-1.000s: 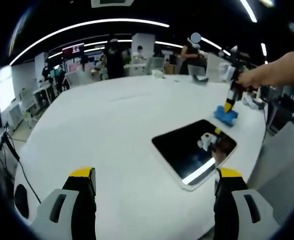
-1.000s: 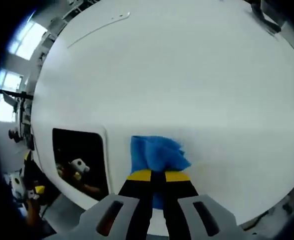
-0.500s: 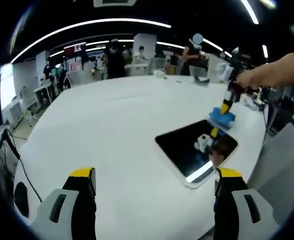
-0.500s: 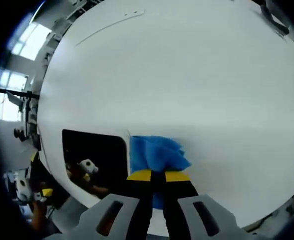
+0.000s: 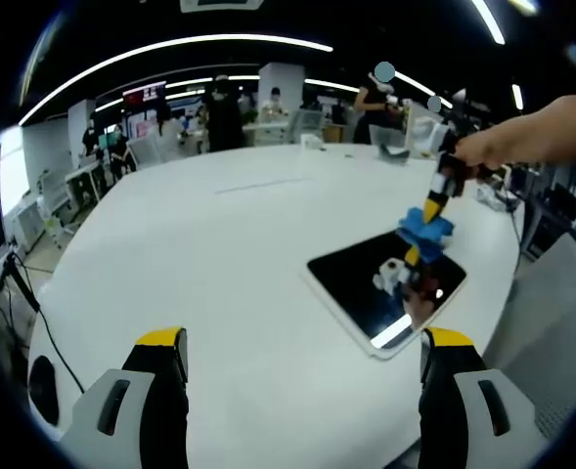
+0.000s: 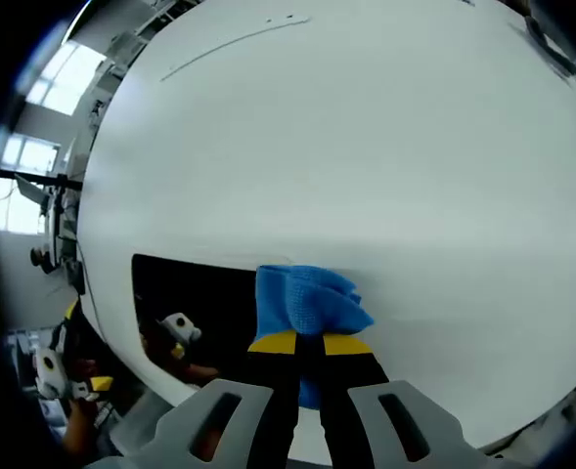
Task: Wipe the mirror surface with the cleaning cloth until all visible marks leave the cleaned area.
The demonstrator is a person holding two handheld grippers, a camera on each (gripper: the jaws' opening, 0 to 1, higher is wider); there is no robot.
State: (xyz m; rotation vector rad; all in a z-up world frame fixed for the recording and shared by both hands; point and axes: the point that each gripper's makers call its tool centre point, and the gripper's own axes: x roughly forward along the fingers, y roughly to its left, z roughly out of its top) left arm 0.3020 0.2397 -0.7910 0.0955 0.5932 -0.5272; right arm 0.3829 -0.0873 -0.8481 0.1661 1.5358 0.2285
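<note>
A dark rectangular mirror [image 5: 385, 285] with a pale rim lies flat on the white table [image 5: 219, 254], to the right in the left gripper view. My right gripper [image 5: 430, 207] reaches down over the mirror's far edge, shut on a blue cleaning cloth [image 5: 422, 227]. In the right gripper view the cloth [image 6: 307, 299] sticks out past the shut yellow-tipped jaws of the right gripper [image 6: 300, 342], covering the mirror's [image 6: 199, 298] near corner. My left gripper [image 5: 302, 342] hovers above the table, open and holding nothing, short of the mirror.
The table's rounded edge [image 5: 493, 293] runs just right of the mirror. A person's hand [image 5: 532, 132] holds the right gripper. Desks, chairs and several people [image 5: 219, 112] fill the room behind. Cables [image 5: 19, 293] hang at the left edge.
The right gripper has carried the blue cloth from the table beside the mirror onto the mirror's edge. The left gripper has held still.
</note>
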